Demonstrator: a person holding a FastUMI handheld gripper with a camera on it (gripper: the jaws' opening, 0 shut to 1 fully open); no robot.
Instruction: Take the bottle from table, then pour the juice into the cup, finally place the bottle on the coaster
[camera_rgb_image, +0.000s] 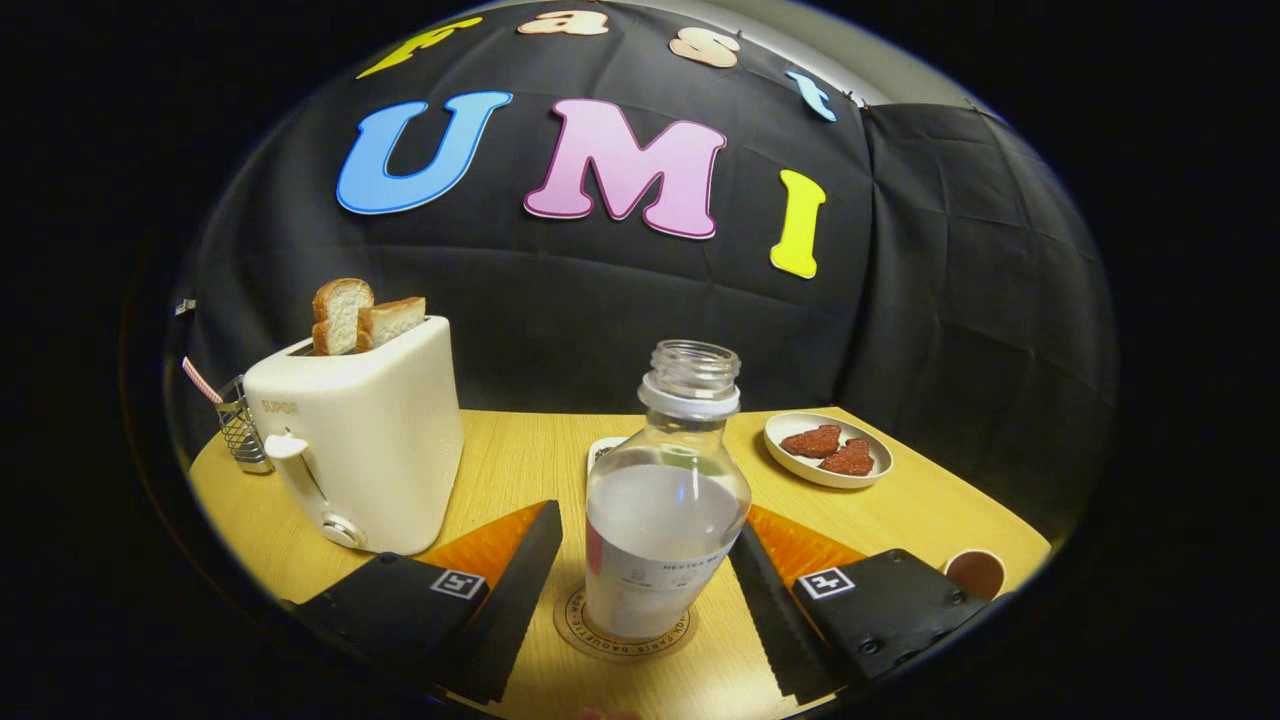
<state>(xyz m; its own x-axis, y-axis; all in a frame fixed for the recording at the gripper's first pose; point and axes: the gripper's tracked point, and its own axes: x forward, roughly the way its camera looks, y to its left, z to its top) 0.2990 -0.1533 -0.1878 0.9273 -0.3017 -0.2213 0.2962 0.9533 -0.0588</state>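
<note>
A clear, uncapped bottle (665, 500) with a white label stands upright on a round tan coaster (625, 628) on the wooden table. It sits between the fingers of my gripper (645, 527), which is open. A narrow gap shows between the left finger (520, 575) and the bottle; the right finger (775, 590) lies close along the bottle's other side. A small cup (976, 573) holding dark liquid stands to the right, just beyond the right finger's base.
A cream toaster (365, 440) with two bread slices stands at the left, a metal holder (240, 428) with a striped straw behind it. A white plate (868, 470) with red pieces sits beyond the bottle to the right. A small white object (603, 450) lies behind the bottle.
</note>
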